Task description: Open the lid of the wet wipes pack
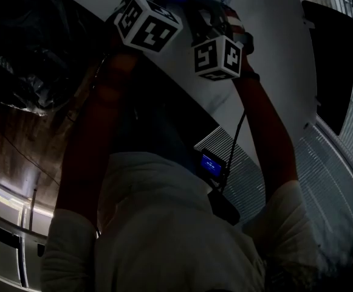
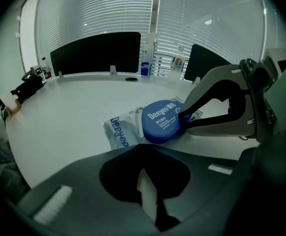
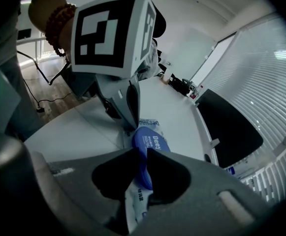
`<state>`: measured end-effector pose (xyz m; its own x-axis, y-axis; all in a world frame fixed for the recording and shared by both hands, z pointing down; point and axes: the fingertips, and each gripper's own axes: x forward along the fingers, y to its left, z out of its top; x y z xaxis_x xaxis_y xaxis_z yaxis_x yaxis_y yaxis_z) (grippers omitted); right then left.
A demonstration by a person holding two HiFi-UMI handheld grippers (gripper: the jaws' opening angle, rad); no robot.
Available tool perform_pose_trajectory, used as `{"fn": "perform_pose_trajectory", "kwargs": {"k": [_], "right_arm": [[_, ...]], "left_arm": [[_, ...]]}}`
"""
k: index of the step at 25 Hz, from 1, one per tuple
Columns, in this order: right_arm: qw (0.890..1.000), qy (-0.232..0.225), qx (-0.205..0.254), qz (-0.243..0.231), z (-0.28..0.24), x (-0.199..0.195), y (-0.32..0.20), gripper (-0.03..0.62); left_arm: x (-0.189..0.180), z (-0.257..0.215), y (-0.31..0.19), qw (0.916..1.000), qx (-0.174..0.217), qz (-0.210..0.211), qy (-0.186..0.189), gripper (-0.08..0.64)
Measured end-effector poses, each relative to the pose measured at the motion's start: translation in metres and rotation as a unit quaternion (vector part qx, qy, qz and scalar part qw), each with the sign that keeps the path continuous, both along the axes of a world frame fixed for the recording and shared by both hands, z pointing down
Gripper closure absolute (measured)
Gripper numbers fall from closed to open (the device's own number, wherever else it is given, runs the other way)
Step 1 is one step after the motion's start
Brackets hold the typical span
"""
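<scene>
Left jaws: the left gripper point(image 2: 145, 181) has its pads drawn close, with only a thin pale strip showing between them; it looks to be nipping the near edge of the wrapper, though the contact itself lies under the jaw bodies
Right jaws: the right gripper point(image 3: 142, 154) is closed to a narrow slit with the blue rim of the lid point(image 3: 150, 144) caught in it; seen from the left gripper's side, one fingertip point(image 2: 191, 104) lies on top of the rim and the other beneath it
Pack: the wet wipes pack point(image 2: 119, 132) lies flat on the white table point(image 2: 69, 117), just beyond the left jaws and directly ahead of the right jaws, with the round lid on its top face
Lid state: it sits level on the pack, with no gap visible under it on the side facing the left jaws; whether the gripped side is raised at all cannot be told
Done: both grips appear set, one steadying the pack and one on the lid's rim
Left: the opening itself, judged as raising the pinched rim up and away while the left jaws hold the pack down; the lid is not yet open
Beyond the jaws: dark screens point(image 2: 96, 50) and window blinds point(image 2: 108, 9) at the table's far edge, well apart from the pack
</scene>
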<state>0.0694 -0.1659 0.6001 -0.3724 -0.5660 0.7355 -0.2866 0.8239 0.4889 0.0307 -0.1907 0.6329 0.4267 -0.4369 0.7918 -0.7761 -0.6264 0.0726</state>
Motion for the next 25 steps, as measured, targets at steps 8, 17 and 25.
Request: {"fn": "perform_pose_trajectory", "kwargs": {"k": [8, 17, 25], "right_arm": [[0.999, -0.015, 0.032, 0.012, -0.03, -0.003, -0.011, 0.54], [0.997, -0.033, 0.067, 0.037, -0.067, 0.003, -0.058, 0.54], [0.996, -0.027, 0.066, 0.053, -0.059, 0.006, -0.106, 0.541]], "left_arm": [[0.0, 0.001, 0.0, 0.9999, 0.0, 0.009, -0.005, 0.557], [0.001, 0.001, 0.001, 0.9999, -0.006, 0.01, 0.003, 0.555], [0.002, 0.001, 0.003, 0.9998, -0.01, 0.014, 0.006, 0.557]]}}
